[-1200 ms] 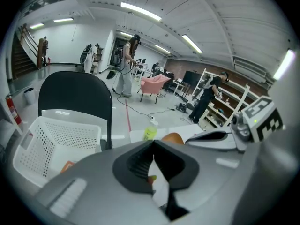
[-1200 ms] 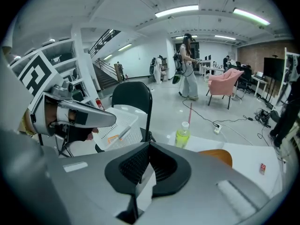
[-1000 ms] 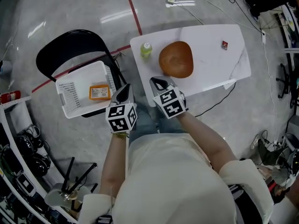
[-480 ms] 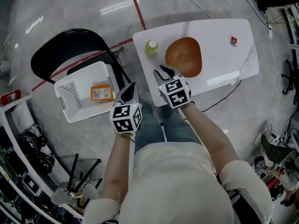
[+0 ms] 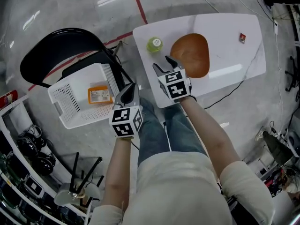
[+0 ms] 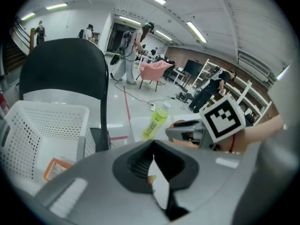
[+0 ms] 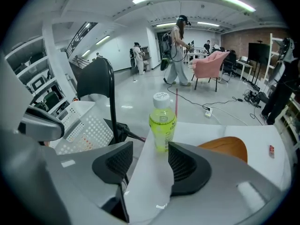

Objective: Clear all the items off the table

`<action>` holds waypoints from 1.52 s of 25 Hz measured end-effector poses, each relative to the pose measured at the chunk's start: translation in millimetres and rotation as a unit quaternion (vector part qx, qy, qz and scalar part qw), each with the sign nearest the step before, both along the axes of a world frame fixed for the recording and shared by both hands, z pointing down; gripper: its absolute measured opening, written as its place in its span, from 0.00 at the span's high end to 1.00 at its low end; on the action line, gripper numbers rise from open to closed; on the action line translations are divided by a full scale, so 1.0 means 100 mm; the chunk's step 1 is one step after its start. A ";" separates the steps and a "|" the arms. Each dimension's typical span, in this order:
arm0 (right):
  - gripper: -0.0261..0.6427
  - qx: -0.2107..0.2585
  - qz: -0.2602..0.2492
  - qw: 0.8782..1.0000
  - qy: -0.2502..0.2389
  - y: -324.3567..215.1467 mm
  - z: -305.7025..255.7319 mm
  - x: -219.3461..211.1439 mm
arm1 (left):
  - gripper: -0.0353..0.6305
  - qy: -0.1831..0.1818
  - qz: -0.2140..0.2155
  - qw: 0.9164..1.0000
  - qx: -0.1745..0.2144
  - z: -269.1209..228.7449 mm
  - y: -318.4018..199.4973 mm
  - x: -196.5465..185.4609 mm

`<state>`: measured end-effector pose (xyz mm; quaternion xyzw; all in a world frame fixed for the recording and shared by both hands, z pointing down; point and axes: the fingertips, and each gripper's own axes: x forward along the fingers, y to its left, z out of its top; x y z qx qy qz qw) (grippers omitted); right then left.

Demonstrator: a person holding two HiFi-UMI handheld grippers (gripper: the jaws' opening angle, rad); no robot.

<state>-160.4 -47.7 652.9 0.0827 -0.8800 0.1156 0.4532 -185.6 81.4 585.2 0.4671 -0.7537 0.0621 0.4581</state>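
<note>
A green bottle point(image 5: 154, 44) with a white cap stands upright near the left corner of the white table point(image 5: 225, 27). Beside it lie a brown wooden plate point(image 5: 190, 55) and, far right, a small red item point(image 5: 242, 37). My right gripper point(image 5: 164, 64) hovers over the table's near edge just short of the bottle. Its jaws have just been opening and nothing is between them. In the right gripper view the bottle point(image 7: 162, 123) stands ahead of the open right gripper point(image 7: 147, 161). My left gripper point(image 5: 129, 89) is shut and empty, between the basket and the table.
A white perforated basket point(image 5: 70, 107) sits on a black chair point(image 5: 51, 55) left of the table, with an orange packet point(image 5: 100, 95) inside it. The floor carries a red line point(image 5: 140, 6). Shelves with gear stand at the left edge point(image 5: 18, 158).
The right gripper's jaws went from shut to open while it moved toward the bottle. The left gripper sank a little beside the basket, still shut.
</note>
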 end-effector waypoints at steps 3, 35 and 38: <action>0.58 0.000 0.014 1.000 0.002 -0.06 0.14 -0.07 | 0.93 0.006 -0.001 1.000 -0.004 0.13 0.01 -0.03; 0.46 0.077 -0.012 0.997 0.011 -0.42 0.83 -0.79 | 0.93 0.037 -0.005 0.999 -0.012 0.82 0.11 0.07; 0.49 0.085 -0.016 0.996 0.015 -0.43 0.84 -0.78 | 0.93 0.038 -0.006 0.999 -0.013 0.83 0.13 0.07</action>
